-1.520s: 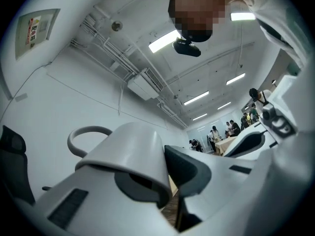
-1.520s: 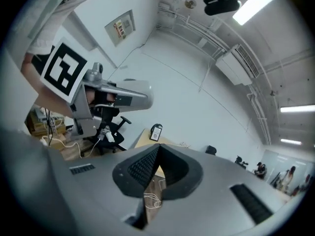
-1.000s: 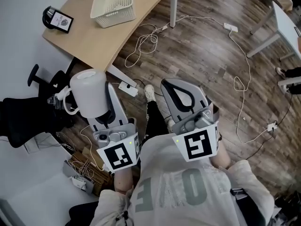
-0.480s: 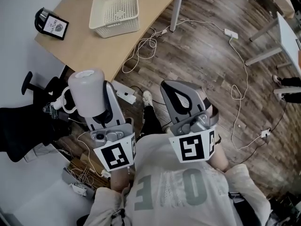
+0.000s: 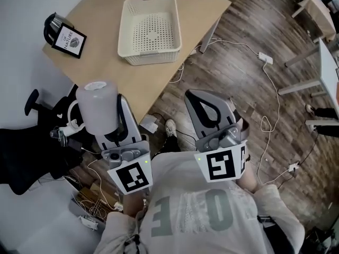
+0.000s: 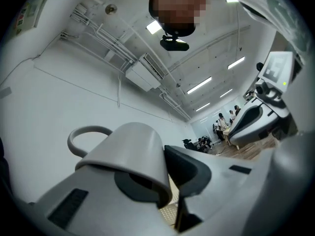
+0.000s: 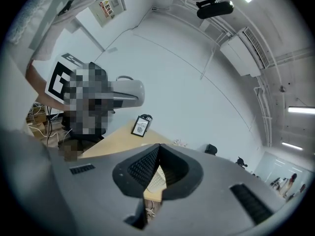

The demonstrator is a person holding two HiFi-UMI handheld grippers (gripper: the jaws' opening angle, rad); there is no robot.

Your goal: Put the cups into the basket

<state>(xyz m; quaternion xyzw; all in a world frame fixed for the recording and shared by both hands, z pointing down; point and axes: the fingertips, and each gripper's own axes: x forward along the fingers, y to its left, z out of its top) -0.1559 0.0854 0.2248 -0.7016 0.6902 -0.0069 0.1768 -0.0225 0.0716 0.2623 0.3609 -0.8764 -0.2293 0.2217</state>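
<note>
**A:** Closest in, what does the left gripper (image 6: 167,181) have?

**B:** Its jaws are pressed onto the wall of a plain white cup with a loop handle (image 5: 98,107). The cup is carried base-up, with the handle sticking out to the person's left. It hangs over the floor, short of the table's edge.

**A:** And the right gripper (image 7: 157,168)?

**B:** Its ribbed pads meet with nothing between them. It is carried level beside the left one and has no load.

**A:** Further out?

**B:** There is a light wooden table with a curved edge (image 5: 100,57). On it sits the cream perforated plastic basket (image 5: 151,59), with nothing in it, well apart from the cup. Behind it to the left a small framed card (image 5: 70,40) leans on a dark jug (image 5: 51,23). White cables (image 5: 275,105) trail across the plank floor to the right.

**A:** What could go wrong from here?

**B:** The grip looks thin. Only the cup's wall is pinched, so a quick swing could make it pivot or slip while it is over the floor. On the way down, the jutting handle could catch the basket's rim. The basket looks light, so a knock might push it along the table. An inverted cup let go from too high could also bounce or roll.
</note>
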